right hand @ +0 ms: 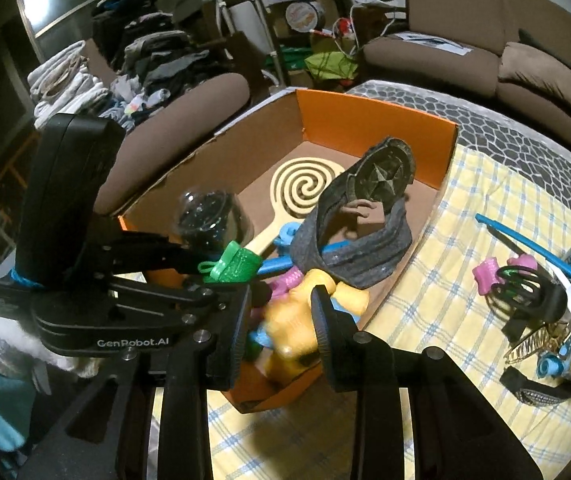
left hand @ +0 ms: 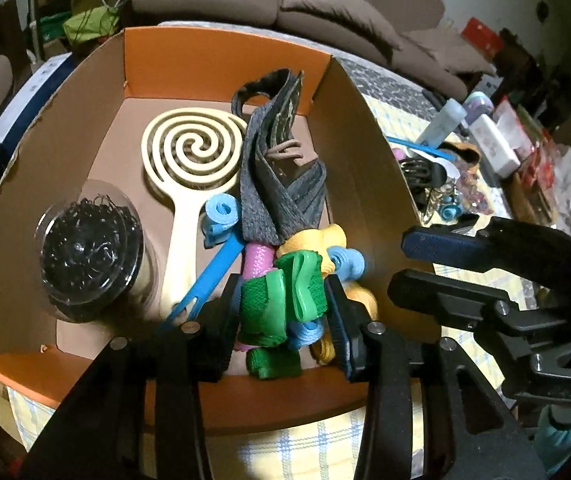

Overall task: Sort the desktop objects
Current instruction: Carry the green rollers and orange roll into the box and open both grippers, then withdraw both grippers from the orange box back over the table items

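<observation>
reading "genrobot.ai" on left tool

We see the cardboard box on the bench. In the box, the spiral paddle lies at the back, the jar to its left, the hair rollers in front.

Both wrist cameras look steeply down, close over the orange box, toward twelve o'clock.
</observation>
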A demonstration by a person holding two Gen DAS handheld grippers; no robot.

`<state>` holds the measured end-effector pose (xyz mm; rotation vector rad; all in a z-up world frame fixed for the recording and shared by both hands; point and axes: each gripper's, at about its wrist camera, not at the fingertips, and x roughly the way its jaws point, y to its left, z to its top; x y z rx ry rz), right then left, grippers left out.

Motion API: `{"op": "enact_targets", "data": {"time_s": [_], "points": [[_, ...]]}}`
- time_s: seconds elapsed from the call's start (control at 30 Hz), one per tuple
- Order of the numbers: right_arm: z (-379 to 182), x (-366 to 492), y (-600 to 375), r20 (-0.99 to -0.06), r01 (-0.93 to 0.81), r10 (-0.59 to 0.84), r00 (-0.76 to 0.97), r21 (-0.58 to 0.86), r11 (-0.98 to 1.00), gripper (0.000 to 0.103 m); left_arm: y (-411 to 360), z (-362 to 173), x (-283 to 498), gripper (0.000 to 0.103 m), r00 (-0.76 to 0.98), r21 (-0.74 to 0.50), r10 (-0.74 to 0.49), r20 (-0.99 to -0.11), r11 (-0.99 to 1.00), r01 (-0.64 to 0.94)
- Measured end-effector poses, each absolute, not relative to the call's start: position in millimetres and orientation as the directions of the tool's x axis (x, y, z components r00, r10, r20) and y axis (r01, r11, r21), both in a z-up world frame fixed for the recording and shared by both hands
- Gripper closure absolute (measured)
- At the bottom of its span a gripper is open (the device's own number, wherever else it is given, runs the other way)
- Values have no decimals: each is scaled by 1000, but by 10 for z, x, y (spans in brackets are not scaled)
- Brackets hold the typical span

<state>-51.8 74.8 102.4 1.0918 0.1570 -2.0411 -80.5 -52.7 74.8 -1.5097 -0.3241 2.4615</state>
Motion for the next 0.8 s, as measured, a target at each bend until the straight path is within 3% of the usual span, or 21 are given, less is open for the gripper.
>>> {"op": "enact_targets", "data": {"time_s": [0.13, 0.2, 0.33, 0.4, 0.53, 0.6, 0.67, 0.8], "points": [[1044, -535, 782, -742, 689, -589, -320, 245, -682, 71, -558, 775, -822, 62, -442, -310, 311, -841, -948, -77], [1059, -554, 816, -737, 681, -590, -328, 249, -689, 71, -589, 793, -818, 51, -449, -319, 314, -837, -945, -68], [1106, -585, 882, -726, 664, -591, -352, 251, -704, 69, -650, 847, -826, 48, -470, -328, 312, -826, -943, -52], [1139, -610, 931, -716, 652, -591, -372, 252, -715, 62, -669, 875, -827, 38, -485, -334, 313, -817, -942, -46], [1204, -670, 1065, -693, 616, -587, -418, 259, -744, 46, -644, 937, -834, 31, -513, -340, 319, -797, -939, -55], [1237, -709, 1160, -680, 591, -583, -445, 265, -761, 31, -609, 965, -843, 15, -523, -339, 321, -789, -938, -64], [1264, -756, 1272, -668, 565, -579, -468, 278, -777, 23, -560, 992, -853, 8, -533, -348, 334, -777, -934, -77], [1285, -832, 1512, -657, 508, -556, -508, 293, -810, 16, -437, 1041, -874, 3, -546, -338, 338, -766, -935, -105]]}}
